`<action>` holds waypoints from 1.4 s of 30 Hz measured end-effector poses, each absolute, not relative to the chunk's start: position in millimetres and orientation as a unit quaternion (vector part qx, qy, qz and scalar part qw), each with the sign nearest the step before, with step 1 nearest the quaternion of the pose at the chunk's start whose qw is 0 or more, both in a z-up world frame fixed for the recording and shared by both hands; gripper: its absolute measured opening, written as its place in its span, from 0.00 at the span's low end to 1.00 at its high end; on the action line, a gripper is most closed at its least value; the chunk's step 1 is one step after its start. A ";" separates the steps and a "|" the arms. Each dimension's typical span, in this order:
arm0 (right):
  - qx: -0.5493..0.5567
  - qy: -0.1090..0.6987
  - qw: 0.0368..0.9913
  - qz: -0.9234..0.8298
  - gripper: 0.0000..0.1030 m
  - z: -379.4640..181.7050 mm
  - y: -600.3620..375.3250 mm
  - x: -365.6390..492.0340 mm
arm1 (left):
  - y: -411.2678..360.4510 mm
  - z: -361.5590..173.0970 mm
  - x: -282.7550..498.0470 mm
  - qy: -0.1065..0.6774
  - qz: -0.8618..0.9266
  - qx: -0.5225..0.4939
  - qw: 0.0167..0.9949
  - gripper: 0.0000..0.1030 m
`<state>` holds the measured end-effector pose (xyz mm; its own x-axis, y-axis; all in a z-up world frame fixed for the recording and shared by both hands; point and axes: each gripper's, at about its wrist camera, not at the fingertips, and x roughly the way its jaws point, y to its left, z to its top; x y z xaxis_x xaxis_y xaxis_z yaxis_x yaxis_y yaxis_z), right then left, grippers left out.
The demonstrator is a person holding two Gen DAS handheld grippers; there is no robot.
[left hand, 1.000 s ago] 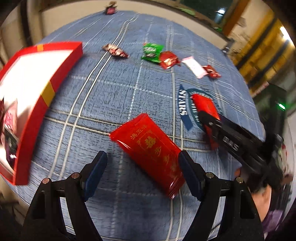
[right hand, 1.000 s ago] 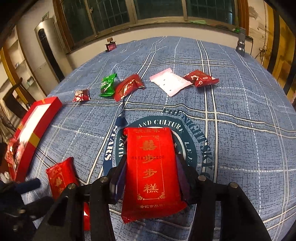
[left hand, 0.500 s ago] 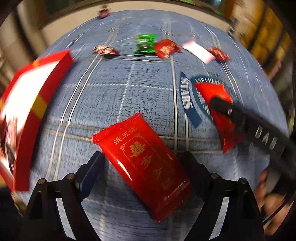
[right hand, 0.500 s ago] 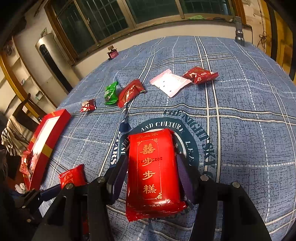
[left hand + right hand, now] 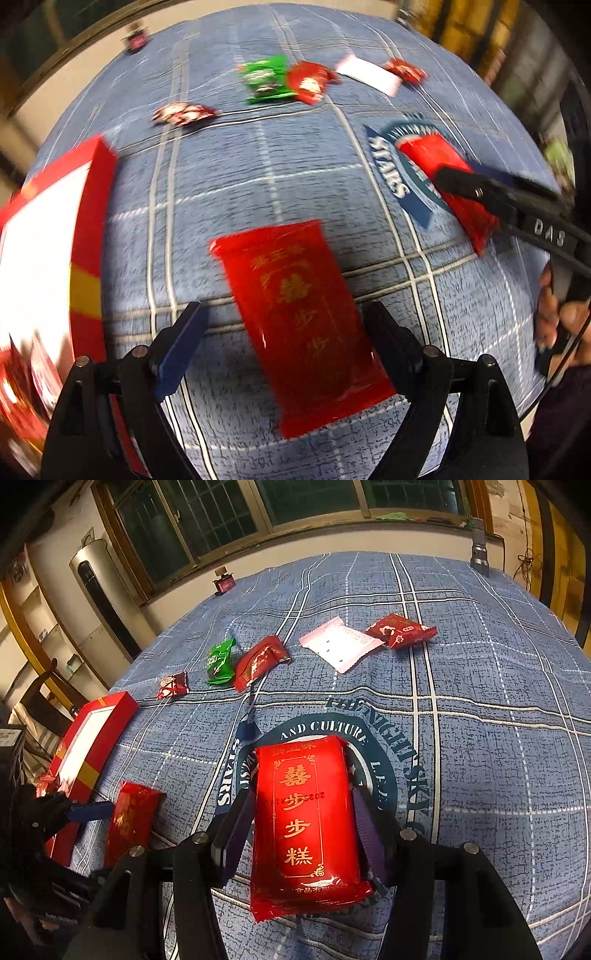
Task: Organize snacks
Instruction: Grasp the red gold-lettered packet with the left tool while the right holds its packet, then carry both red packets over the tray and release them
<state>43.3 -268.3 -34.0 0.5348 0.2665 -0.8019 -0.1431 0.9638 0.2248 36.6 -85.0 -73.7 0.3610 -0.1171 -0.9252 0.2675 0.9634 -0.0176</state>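
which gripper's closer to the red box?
Left. The left gripper straddles a red packet right beside the red box; the right gripper sits farther away, over the cloth's printed emblem.

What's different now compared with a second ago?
The left gripper has rolled and opened wider, squaring up around its red packet, gripping nothing. The right gripper has eased slightly open around its own red packet. The small snacks and red box stayed put.
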 end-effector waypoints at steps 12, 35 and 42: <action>-0.027 0.476 0.876 0.076 0.59 -36.6 -242.0 40.4 | -81.2 -76.7 16.7 0.493 -0.086 0.043 0.865 0.84; 0.075 0.480 0.866 0.115 0.47 -29.2 -238.4 9.4 | -66.8 -69.2 -6.7 0.465 -0.145 0.016 0.873 0.49; 0.130 0.486 0.847 0.169 0.47 -25.5 -224.4 -5.5 | -63.3 -62.3 -17.8 0.457 -0.161 0.003 0.875 0.47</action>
<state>-5.5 -224.4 -25.5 0.4696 0.4134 -0.7801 -0.1610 0.9089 0.3848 -17.8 -63.3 -62.3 0.5299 -0.2794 -0.8007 0.2840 0.9481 -0.1428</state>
